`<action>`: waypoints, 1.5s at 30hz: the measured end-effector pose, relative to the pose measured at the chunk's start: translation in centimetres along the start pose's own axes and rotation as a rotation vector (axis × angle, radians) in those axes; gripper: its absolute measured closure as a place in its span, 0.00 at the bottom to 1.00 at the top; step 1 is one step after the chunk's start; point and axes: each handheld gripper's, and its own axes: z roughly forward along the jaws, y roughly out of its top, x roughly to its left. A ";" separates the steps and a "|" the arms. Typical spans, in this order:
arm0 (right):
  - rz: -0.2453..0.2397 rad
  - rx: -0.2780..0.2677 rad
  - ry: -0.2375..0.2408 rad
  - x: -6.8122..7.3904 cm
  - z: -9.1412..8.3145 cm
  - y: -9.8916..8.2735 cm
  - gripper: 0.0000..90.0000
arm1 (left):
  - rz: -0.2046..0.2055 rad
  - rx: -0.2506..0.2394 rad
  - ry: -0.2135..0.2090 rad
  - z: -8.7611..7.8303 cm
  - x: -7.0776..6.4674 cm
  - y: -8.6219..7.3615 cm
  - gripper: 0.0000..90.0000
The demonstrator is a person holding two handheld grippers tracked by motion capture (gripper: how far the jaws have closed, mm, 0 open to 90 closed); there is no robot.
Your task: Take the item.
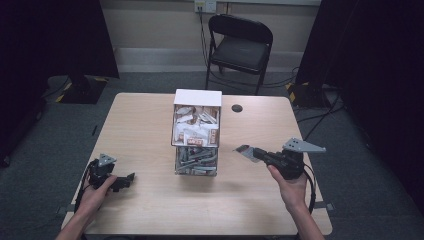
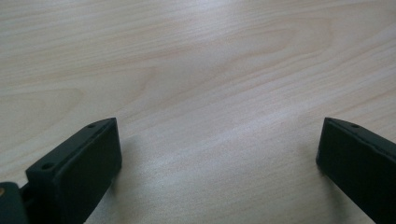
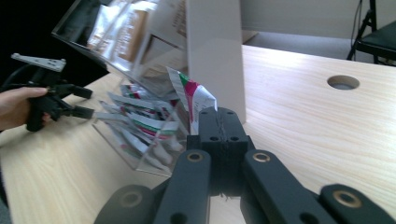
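A clear two-tier dispenser box point(image 1: 196, 132) stands mid-table, with brown-and-white packets in the upper tier and silvery packets in the lower. My right gripper point(image 1: 260, 156) hovers to the right of the box, shut on a white packet point(image 1: 245, 151) with red and green print. In the right gripper view that packet point(image 3: 194, 95) sticks up from the closed fingertips point(image 3: 219, 116), close to the box's lower tray point(image 3: 140, 135). My left gripper point(image 1: 125, 180) rests at the table's front left. Its jaws stand wide apart point(image 2: 219, 140) over bare wood, with nothing between them.
A round cable hole point(image 1: 237, 108) lies in the tabletop behind and right of the box. A black folding chair point(image 1: 240, 45) stands beyond the table's far edge. Dark screens flank the table on both sides. The other hand's gripper point(image 3: 86, 101) sits beyond the box.
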 end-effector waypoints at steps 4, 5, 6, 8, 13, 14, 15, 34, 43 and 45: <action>-0.002 0.016 -0.026 -0.6 0.5 -0.1 1.00 | 0.000 0.000 0.000 0.0 0.0 0.0 0.00; 0.000 0.028 -0.040 -1.0 0.9 -0.2 1.00 | 0.000 0.000 0.000 0.0 0.0 0.0 0.00; 0.002 0.034 -0.042 -1.2 1.1 -0.3 1.00 | 0.000 0.000 0.000 0.0 0.0 0.0 0.00; 0.000 0.045 -0.052 -1.4 1.7 -0.3 1.00 | 0.000 0.000 0.000 0.0 0.0 0.0 0.00; -0.001 0.073 -0.072 -2.0 2.6 -0.2 1.00 | 0.000 -0.001 0.000 0.0 0.0 0.0 0.00; 0.000 0.079 -0.080 -2.2 2.8 -0.1 1.00 | 0.000 -0.001 0.000 0.0 0.0 0.0 0.00; -0.001 0.084 -0.085 -2.3 2.9 -0.1 1.00 | 0.000 -0.001 0.000 0.0 0.0 0.0 0.00; 0.007 0.175 -0.142 -4.8 6.5 -1.5 1.00 | 0.000 -0.001 0.000 0.0 0.0 0.0 0.00; -0.001 0.224 -0.152 -5.1 8.4 -3.3 1.00 | 0.000 -0.001 0.000 0.0 0.0 0.0 0.00; 0.003 0.218 -0.155 -5.2 8.6 -3.6 1.00 | 0.000 -0.001 0.000 0.0 0.0 0.0 0.00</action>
